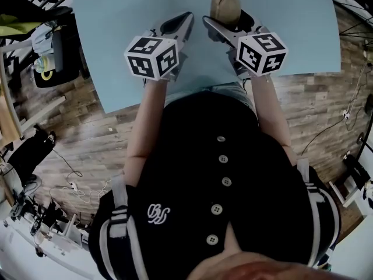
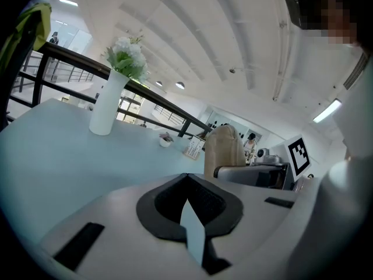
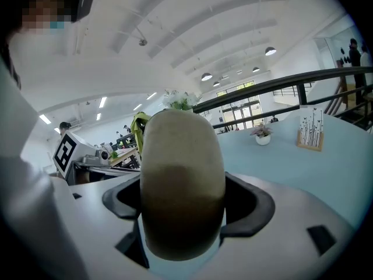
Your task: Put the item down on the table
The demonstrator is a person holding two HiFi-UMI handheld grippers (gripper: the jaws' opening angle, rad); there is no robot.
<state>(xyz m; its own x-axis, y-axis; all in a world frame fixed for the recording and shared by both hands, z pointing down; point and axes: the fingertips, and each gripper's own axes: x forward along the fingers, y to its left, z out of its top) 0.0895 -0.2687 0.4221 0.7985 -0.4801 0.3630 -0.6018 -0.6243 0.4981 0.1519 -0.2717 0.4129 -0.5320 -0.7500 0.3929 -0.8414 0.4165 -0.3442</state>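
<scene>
Black buttoned top fills the bottom of the head view, both grippers out in front over the light-blue worktop. Right gripper is clamped on the tan rounded item, which sticks up past the jaw tips; can't tell if it touches the worktop. Left gripper has jaws pressed together, nothing between them, just beside the right one.

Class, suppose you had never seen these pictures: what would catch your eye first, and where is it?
The tan oval item, clamped in the right gripper over the pale blue table, draws the eye first. Next come the left gripper beside it, shut and empty, and the white vase of flowers standing farther off on the table.
</scene>
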